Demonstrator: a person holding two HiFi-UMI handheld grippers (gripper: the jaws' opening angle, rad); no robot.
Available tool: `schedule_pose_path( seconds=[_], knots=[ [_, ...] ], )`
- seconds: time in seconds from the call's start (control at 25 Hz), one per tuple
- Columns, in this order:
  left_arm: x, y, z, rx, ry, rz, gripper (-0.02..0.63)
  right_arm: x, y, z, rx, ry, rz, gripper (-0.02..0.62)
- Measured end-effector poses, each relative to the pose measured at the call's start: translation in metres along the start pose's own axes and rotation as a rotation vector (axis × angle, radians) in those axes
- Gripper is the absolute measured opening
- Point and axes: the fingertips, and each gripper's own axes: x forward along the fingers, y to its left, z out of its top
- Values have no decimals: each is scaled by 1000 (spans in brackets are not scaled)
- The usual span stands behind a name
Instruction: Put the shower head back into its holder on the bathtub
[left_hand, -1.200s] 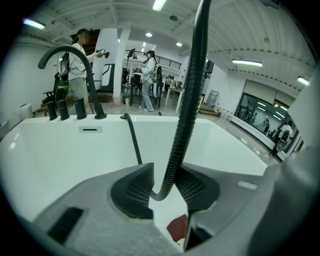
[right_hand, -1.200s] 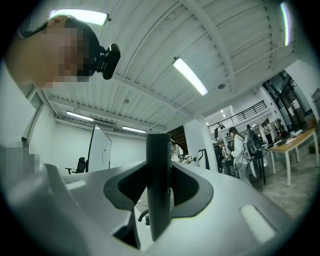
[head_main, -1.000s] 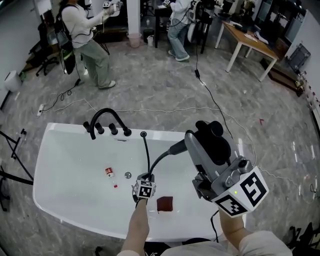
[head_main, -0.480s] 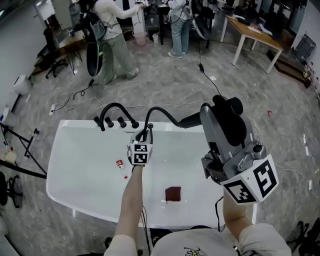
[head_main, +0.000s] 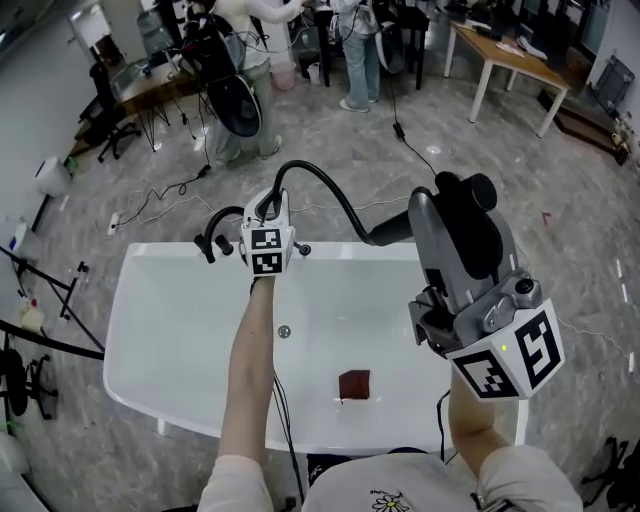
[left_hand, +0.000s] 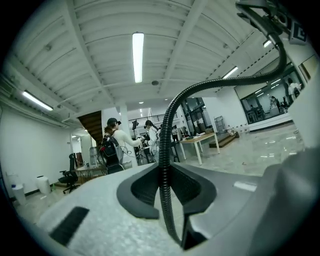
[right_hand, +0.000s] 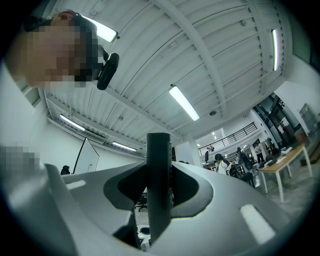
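In the head view the white bathtub (head_main: 150, 330) lies below me, with a black faucet (head_main: 213, 237) on its far rim. My left gripper (head_main: 268, 212) is raised over that rim beside the faucet and is shut on the black ribbed hose (head_main: 320, 185). The hose arches from there to the right. In the left gripper view the hose (left_hand: 166, 165) runs straight up between the jaws. My right gripper (head_main: 442, 228) is held high at the right, shut on the handle of the black shower head (head_main: 470, 225). In the right gripper view that dark handle (right_hand: 159, 185) stands clamped between the jaws.
A dark red square object (head_main: 354, 384) and the drain (head_main: 284, 331) are on the tub floor. Cables (head_main: 150, 205) trail over the grey floor behind the tub. People (head_main: 235, 70) and tables (head_main: 510, 55) are at the back, and black stand legs (head_main: 45, 290) are at the left.
My left gripper has risen from inside the tub to above the far rim by the faucet, pulling the hose up into a high arch. The right gripper lifted slightly with the shower head.
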Motion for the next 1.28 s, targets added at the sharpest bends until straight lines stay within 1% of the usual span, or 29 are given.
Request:
schedule_pose_path(
  seconds=[0.12, 0.28, 0.44, 0.52, 0.6, 0.68, 0.88, 1.0, 1.08, 1.12, 1.16, 1.28],
  knots=[
    [13, 1, 9, -13, -28, 16, 55, 2, -12, -5, 1, 20, -5, 133],
    [29, 3, -11, -26, -26, 28, 55, 9, -21, -29, 7, 57, -12, 133],
    [49, 5, -18, -59, -72, 26, 55, 17, -31, -57, 19, 93, -16, 133],
    [60, 0, -26, -63, -65, 13, 55, 20, -35, -67, 36, 106, -17, 132],
    [70, -8, -43, -56, -30, -11, 55, 24, -37, -77, 45, 123, -17, 132],
    [75, -17, -68, -67, 16, -33, 55, 28, -38, -87, 43, 146, -18, 132],
    [77, -37, -140, -108, 148, -73, 55, 36, -38, -104, 45, 181, -13, 132],
    [73, -53, -184, -129, 232, -130, 57, 40, -35, -115, 48, 194, -6, 132],
    [67, -66, -201, -148, 261, -168, 67, 41, -33, -123, 53, 202, -5, 132],
    [63, -72, -208, -158, 268, -180, 99, 42, -32, -126, 58, 203, -5, 132],
    [60, -78, -214, -167, 275, -187, 117, 44, -32, -129, 64, 203, -5, 132],
    [51, -90, -236, -193, 297, -196, 127, 51, -30, -141, 74, 198, -1, 132]
  ],
)
